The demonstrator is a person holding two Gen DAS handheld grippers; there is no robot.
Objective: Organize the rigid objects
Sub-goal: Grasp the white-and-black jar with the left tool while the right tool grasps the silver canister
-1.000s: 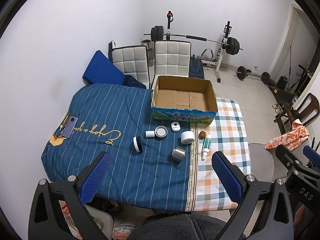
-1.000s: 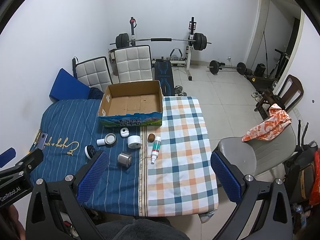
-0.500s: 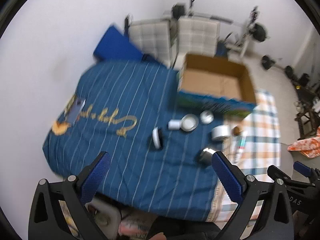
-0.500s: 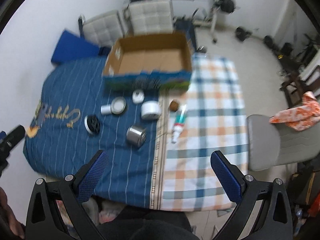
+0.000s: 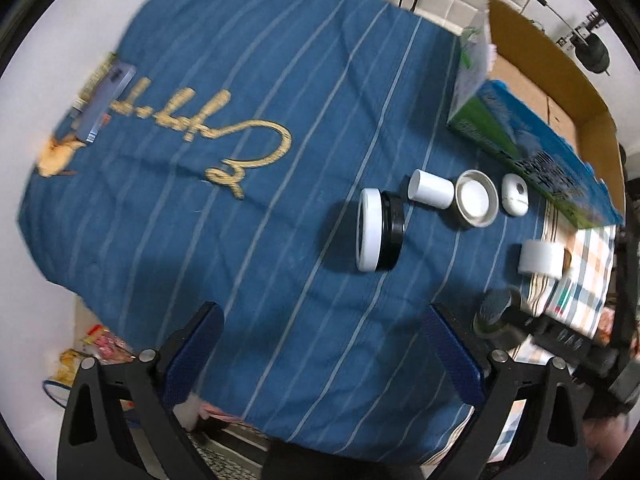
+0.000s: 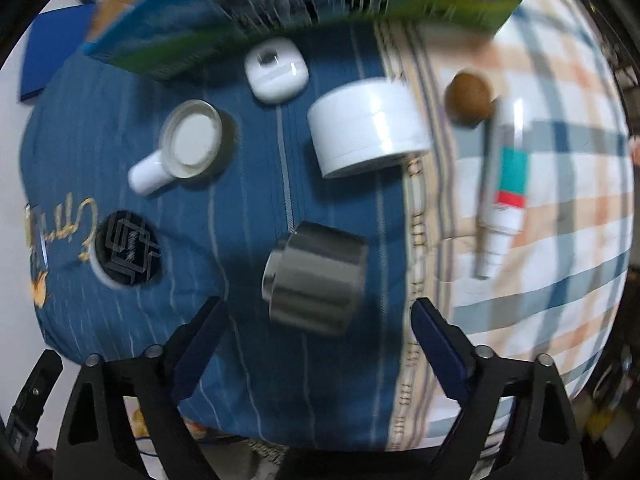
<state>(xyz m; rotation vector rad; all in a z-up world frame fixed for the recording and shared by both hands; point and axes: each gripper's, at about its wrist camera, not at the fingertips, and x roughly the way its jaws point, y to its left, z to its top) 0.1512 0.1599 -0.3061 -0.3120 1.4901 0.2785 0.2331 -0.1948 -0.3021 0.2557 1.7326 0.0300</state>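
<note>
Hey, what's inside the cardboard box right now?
The part of the cardboard box interior that shows is bare brown floor, nothing on it. Its printed front wall hides the near strip, and the right wrist view barely shows any interior.

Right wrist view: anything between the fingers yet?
No. The right gripper is open and empty, and the metal cylinder lies on the blue cloth just beyond it.

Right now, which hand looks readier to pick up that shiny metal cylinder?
Probably the right: the metal cylinder lies just ahead of the open right gripper. The left gripper faces bare blue cloth.
</note>
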